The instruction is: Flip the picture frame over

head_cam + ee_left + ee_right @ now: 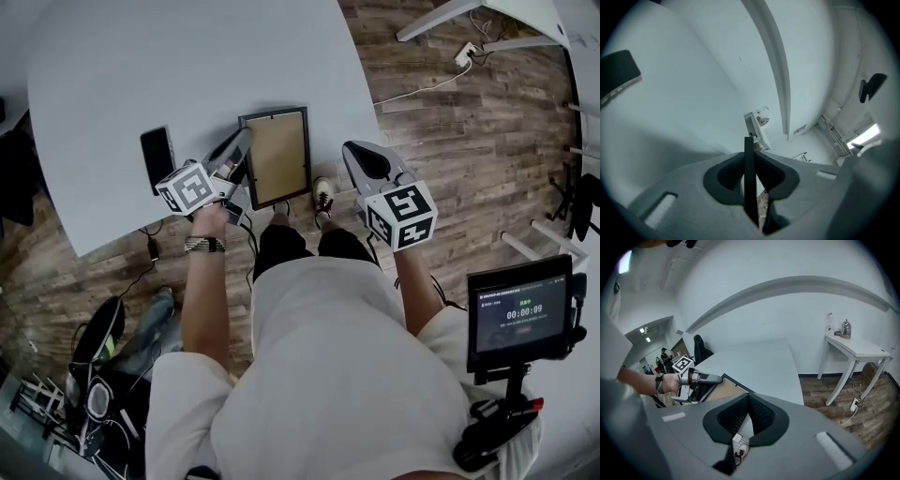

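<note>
The picture frame lies back-up on the white table, its brown backing board inside a black border, its near end at the table's edge. My left gripper reaches along the frame's left side. In the left gripper view the black border stands edge-on between the pads, and my left gripper is shut on it. My right gripper hangs to the right of the frame, off the table over the floor. Its pads meet with nothing between them in the right gripper view, where the right gripper faces the frame.
A black phone lies on the table just left of the frame. A screen on a stand is at my right side. Wood floor with a cable and plug strip lies beyond the table. A small white side table stands by the wall.
</note>
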### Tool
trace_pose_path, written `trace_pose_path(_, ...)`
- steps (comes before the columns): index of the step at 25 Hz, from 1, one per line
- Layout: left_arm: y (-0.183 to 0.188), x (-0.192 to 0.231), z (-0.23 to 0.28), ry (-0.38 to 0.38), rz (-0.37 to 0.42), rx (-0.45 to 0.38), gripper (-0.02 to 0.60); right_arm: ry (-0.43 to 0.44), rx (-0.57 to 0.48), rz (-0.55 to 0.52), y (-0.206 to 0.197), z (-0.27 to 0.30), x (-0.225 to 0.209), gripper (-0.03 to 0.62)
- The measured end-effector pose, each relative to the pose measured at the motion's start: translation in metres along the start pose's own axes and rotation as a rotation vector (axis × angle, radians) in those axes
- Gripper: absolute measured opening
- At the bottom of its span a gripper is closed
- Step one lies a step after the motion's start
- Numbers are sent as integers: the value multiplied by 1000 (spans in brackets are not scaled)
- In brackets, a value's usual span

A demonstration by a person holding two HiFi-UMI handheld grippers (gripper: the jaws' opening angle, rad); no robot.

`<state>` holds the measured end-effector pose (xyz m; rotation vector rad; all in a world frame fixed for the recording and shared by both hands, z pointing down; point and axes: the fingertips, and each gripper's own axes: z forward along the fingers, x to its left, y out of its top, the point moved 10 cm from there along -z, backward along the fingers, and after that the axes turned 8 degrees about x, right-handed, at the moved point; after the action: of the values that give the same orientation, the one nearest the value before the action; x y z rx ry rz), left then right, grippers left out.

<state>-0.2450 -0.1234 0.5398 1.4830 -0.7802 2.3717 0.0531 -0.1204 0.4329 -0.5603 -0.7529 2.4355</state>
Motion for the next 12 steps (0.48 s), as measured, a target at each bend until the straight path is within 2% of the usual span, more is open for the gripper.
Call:
trace_pose_path(7, -1, 21, 2, 28, -41, 16, 75, 8, 16, -6, -2, 3, 5, 3)
trace_pose_path(12, -5, 29, 3, 72, -37, 52, 78, 8, 30, -2, -8, 4, 5, 3)
